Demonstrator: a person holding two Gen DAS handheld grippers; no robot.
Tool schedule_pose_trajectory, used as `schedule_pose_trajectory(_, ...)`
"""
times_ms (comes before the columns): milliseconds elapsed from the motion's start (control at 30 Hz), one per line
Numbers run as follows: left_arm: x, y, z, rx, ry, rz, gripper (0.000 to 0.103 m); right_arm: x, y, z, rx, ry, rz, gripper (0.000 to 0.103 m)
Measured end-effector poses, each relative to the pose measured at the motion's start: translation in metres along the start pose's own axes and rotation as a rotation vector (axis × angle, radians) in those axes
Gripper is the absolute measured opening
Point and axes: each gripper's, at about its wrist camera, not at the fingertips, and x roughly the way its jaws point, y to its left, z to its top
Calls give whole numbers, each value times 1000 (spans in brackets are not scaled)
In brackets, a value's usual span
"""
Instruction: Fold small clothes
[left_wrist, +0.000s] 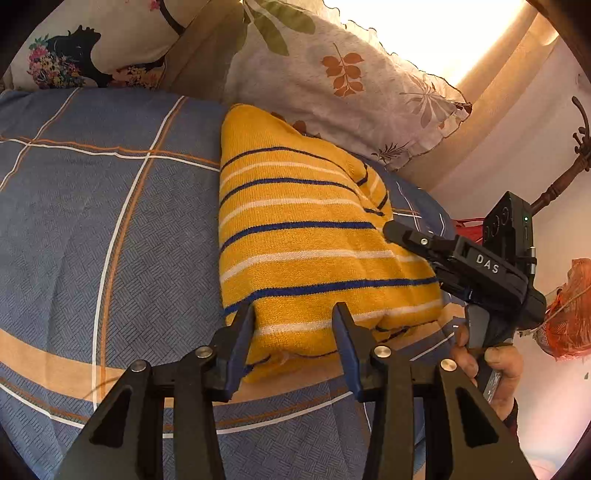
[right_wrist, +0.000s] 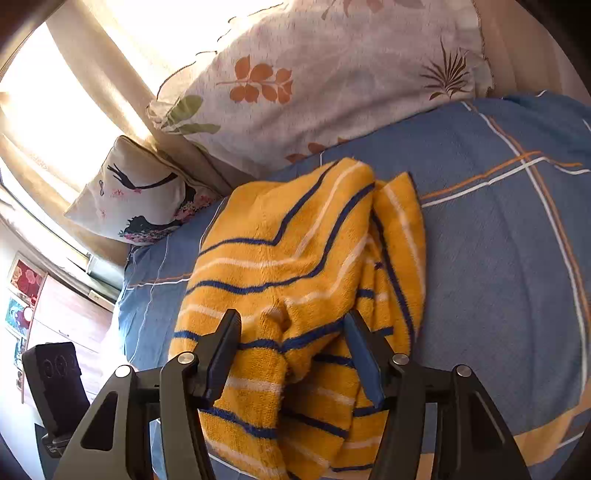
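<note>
Yellow striped sweater (left_wrist: 314, 236) at centre frame — left gripper (left_wrist: 293, 325) and right gripper (right_wrist: 291, 334) wide open, holding nothing — loose folds could slump apart.

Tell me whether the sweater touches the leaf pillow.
Touching: in the left wrist view the sweater's far end lies against the leaf pillow.

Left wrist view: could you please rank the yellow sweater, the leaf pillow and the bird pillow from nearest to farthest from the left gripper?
1. Yellow sweater, right at the left gripper.
2. Leaf pillow, behind the sweater, upper right.
3. Bird pillow, far upper left corner.
</note>
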Motion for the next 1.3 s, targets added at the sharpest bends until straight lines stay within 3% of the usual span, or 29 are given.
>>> schedule_pose_trajectory(33, -3, -1, 0, 0, -4, 1, 41, 3, 1, -2, -9, 0, 17, 30)
schedule_pose_trajectory(67, -6, -1, 1, 1, -9, 2, 41, 5, 1, -4, -16, 3, 29, 20)
schedule_pose_trajectory(200, -17, -7, 12, 17, -52, 12, 41, -20, -5, -5, -32, -75, 4, 19)
schedule_pose_trajectory(333, 2, -21, 27, 41, -43, -11, 44, -41, -16, -14, -57, -101, -100, 19)
schedule_pose_trajectory(467, 49, -27, 26, 43, 59, 31, 44, -25, -36, -25, -21, -31, -154, 23)
schedule_pose_trajectory(533, 55, -27, 19, 67, 46, 58, 46, -22, -43, -26, -13, -19, -152, 42)
schedule_pose_trajectory(633, 52, -33, 11, 121, 34, 78, 48, -45, -40, -19, -5, -92, -142, 48)
schedule_pose_trajectory(767, 52, -31, 6, 107, 29, 66, 49, -61, -27, 4, -27, -203, -131, 48)
schedule_pose_trajectory(900, 49, -32, -1, 89, 27, 66, 50, -13, -26, 45, -6, -105, -58, 48)
schedule_pose_trajectory(1000, 35, -25, -3, 30, 30, 20, 50, 42, -41, 66, -7, 17, -192, 54)
schedule_pose_trajectory(1100, 8, -13, -7, -15, 6, -18, 50, 29, -28, 63, -50, -62, -258, 57)
schedule_pose_trajectory(1167, -8, 0, -11, -41, -26, -10, 52, 1, -14, 47, -81, -126, -221, 57)
schedule_pose_trajectory(1300, -19, 23, -22, -87, -52, 35, 53, -46, 12, -5, -164, -158, -53, 57)
